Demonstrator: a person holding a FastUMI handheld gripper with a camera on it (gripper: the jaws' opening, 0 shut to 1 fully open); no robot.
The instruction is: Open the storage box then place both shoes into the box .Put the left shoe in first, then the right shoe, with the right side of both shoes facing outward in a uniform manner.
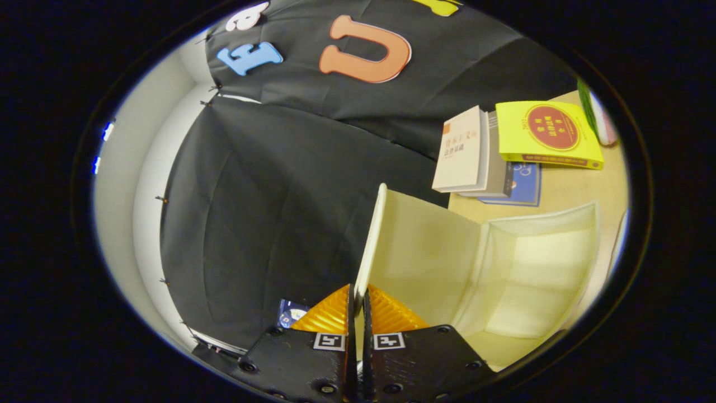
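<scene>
The tool [358, 299] is gripping the storage box's lid [370, 240], its two fingers [327, 316] squeezing the lid's thin edge between them with almost no gap left. The lid is standing swung up, seen edge-on, rising straight ahead from between the fingers. To the right of the lid the storage box [537, 268] is lying open, its pale cream inside walls and folded panels showing, with nothing visible inside it. The box is sitting on the light wooden counter [565, 193]. Beyond the box, farther along the counter, a small pile of books is lying: a white book [461, 151] and a yellow book [545, 134] on top, with a blue book [526, 187] partly covered beneath them. A green and white object [596, 115] is resting just past the yellow book; what it is cannot be told.
</scene>
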